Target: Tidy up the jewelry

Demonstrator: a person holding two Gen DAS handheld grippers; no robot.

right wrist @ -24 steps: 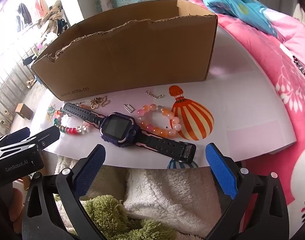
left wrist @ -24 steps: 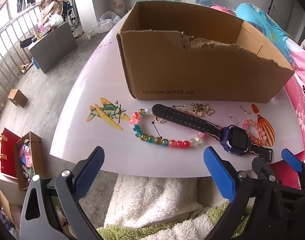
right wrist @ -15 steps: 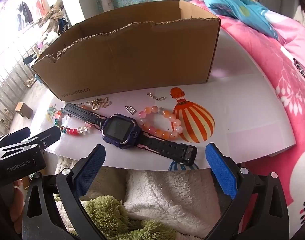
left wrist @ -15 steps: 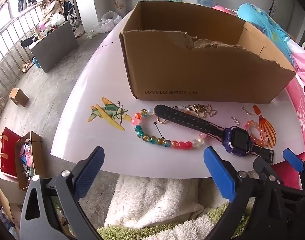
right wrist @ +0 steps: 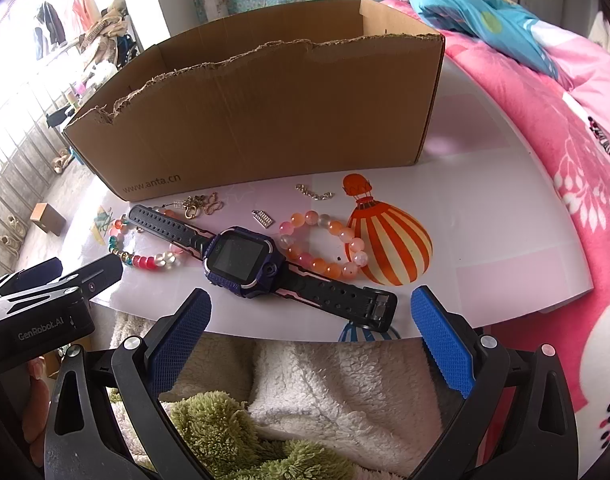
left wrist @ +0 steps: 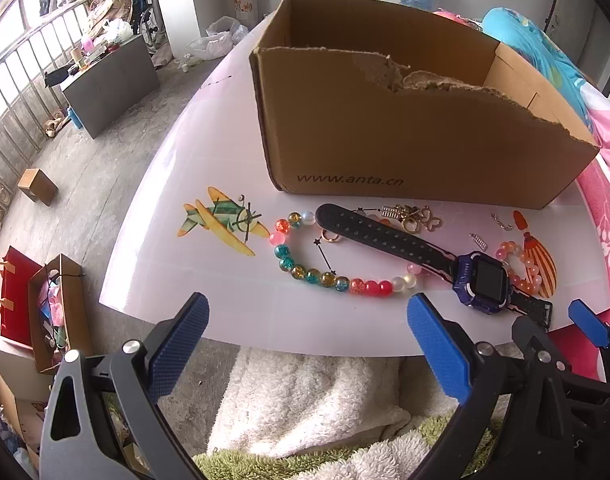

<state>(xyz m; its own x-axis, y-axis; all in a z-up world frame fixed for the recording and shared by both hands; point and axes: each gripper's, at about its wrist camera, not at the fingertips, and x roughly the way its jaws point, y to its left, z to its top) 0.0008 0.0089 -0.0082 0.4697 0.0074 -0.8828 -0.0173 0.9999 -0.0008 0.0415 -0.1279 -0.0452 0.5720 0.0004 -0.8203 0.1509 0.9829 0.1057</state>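
Both the left gripper (left wrist: 307,332) and right gripper (right wrist: 311,326) tilt downward at frame bottom, jaws wide open and empty. Since earlier, the smartwatch (right wrist: 241,258) and cardboard box (right wrist: 265,120) sit slightly lower in frame.

Matt brown cardboard, ragged along its torn rim, is forming the box (right wrist: 265,120). The white table (right wrist: 505,248) is showing smooth and glossy. Glassy beads are shining on the bracelet (left wrist: 329,276) beside the watch (right wrist: 241,258) with its matt rubbery strap. Fluffy cloth (right wrist: 325,392) is lying at the frame's bottom.
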